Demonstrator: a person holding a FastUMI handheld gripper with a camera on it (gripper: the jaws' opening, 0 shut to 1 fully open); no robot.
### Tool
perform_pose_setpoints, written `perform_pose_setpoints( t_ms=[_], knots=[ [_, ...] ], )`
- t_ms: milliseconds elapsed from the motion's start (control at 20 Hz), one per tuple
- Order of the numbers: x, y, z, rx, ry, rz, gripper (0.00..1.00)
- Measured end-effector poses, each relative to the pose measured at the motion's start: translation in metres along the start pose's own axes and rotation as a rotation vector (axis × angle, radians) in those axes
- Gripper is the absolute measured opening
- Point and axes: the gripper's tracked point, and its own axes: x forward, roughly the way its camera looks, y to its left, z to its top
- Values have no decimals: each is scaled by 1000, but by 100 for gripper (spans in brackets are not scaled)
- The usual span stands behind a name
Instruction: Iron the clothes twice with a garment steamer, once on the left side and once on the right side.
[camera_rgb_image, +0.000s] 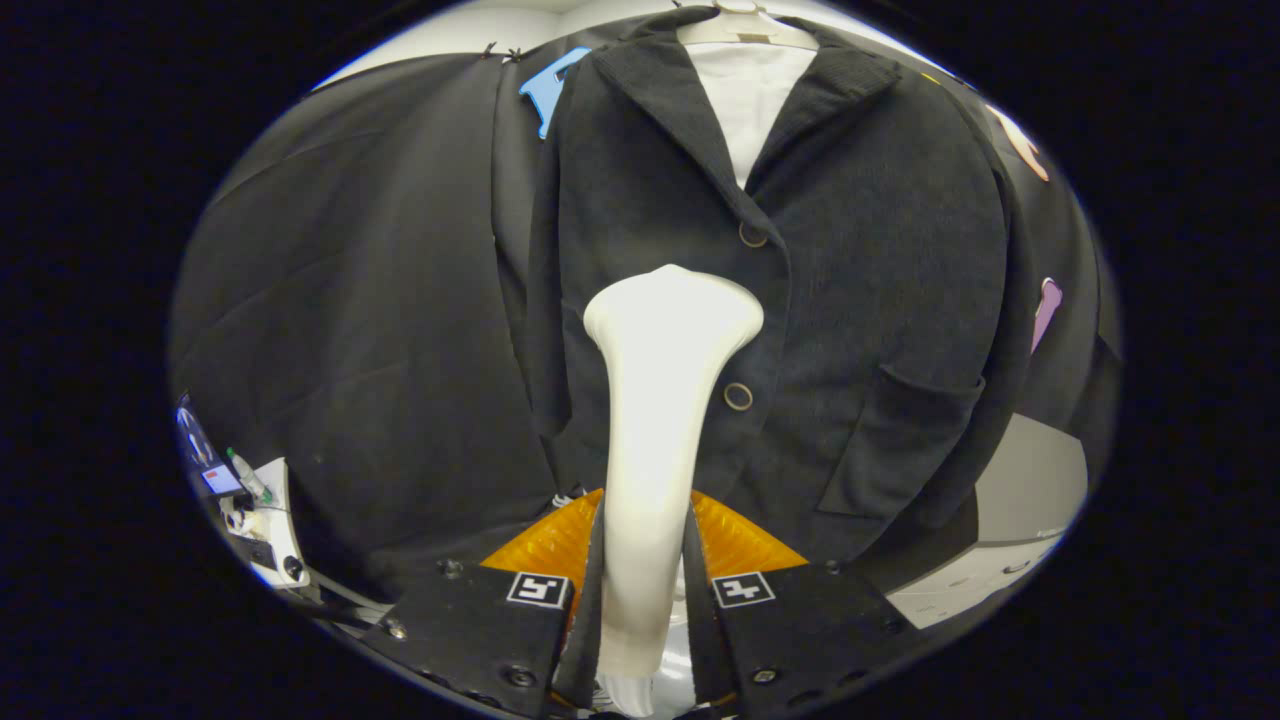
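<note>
The white garment steamer (660, 420) is clamped by its handle between the two fingers of the gripper (645, 590). Its flared head is held just ahead of a dark corduroy jacket (860, 260), near the buttons (738, 396). The jacket is hung on a hanger (745, 28) over a white shirt (752, 100).

I see the dark jacket (850, 300) carried by a pale hanger (745, 25) at its collar, with a white shirt (752, 100) inside the open lapels — nothing else bears it up. Low and off to one side of my jaws sits a white counter (275, 530) with small items on it — a bottle (247, 475) and a few bits too small to tell. On the other side, beyond the jacket's hem, is a pale grey surface (1030, 490).
</note>
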Motion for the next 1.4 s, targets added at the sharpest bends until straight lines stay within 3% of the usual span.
perform_pose_setpoints(
  t_ms=[400,850,1050,1400],
  knots=[
    [6,-3,-39,-3,70,1,39],
    [-5,-12,-37,40,56,7,39],
    [-28,-30,-42,71,32,-6,39],
    [-93,-105,-67,158,-3,-67,39]
  ],
)
